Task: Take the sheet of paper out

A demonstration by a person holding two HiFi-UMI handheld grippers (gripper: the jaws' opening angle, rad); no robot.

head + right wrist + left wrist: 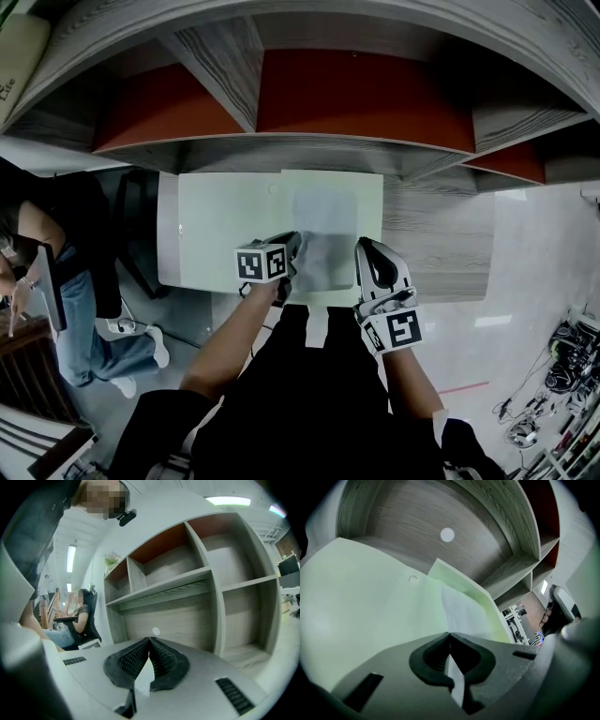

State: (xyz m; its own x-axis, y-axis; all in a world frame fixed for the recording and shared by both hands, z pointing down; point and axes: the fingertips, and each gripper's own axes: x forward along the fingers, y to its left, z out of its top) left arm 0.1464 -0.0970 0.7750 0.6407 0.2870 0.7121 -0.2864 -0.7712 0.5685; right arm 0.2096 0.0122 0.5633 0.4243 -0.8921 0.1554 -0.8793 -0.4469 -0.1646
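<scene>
Matt grey wood-grain shelving (366, 155), a smooth pale-green plastic folder (225, 244), thin smooth white paper (323, 234).

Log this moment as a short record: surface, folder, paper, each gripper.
surface: wood-grain desk under a shelf unit
folder: pale green folder on the desk
paper: sheet of paper at the folder's right half
left: left gripper shut on the sheet's near edge
right: right gripper shut on a thin pale strip; folder or sheet, cannot tell
</scene>
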